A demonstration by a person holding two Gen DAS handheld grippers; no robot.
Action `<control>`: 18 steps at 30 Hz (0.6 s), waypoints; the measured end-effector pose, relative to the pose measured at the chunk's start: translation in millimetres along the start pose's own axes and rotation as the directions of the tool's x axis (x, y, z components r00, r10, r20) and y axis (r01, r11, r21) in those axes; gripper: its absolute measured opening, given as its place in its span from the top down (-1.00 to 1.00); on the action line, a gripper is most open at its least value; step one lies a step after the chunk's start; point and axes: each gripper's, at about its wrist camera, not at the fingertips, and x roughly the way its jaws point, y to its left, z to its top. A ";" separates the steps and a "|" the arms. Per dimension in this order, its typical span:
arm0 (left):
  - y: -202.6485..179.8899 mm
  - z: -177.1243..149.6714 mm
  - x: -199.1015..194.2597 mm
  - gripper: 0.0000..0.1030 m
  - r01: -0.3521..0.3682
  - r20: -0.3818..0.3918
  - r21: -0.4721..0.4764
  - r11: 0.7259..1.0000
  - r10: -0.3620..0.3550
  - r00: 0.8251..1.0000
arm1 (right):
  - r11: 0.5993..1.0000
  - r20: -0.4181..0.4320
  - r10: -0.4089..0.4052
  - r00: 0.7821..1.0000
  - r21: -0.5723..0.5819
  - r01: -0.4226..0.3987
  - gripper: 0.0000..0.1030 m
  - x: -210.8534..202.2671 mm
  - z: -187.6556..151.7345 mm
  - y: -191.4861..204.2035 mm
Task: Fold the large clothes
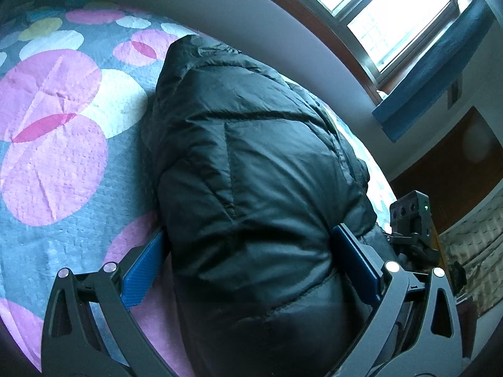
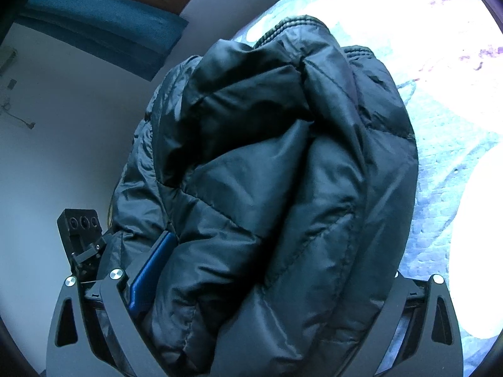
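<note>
A black puffer jacket [image 1: 251, 144] lies bunched in a thick bundle on the bed. My left gripper [image 1: 248, 232] holds the bundle's near end, its blue pads [image 1: 144, 270] set wide and pressing into the padding from both sides. In the right wrist view the same jacket [image 2: 276, 157] bulges up between the fingers of my right gripper [image 2: 279, 251]. One blue pad [image 2: 151, 270] shows on the left, and the fabric hides the other finger. The ribbed hem or collar [image 2: 295, 22] is at the far end. The two grippers sit side by side on the jacket.
The bed has a grey quilt [image 1: 63, 163] with pink and white circles. A pale wall [image 1: 257, 12] runs along the bed's far side, below a bright window [image 1: 399, 15] with a blue curtain [image 1: 440, 75]. Dark wooden furniture [image 1: 446, 169] stands to the right.
</note>
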 end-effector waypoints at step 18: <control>-10.2 -3.6 -12.2 -0.96 -0.084 0.031 -0.011 0.996 0.084 0.996 | 0.999 0.063 -0.025 0.998 0.043 0.023 -0.90 -16.7 -10.7 -4.6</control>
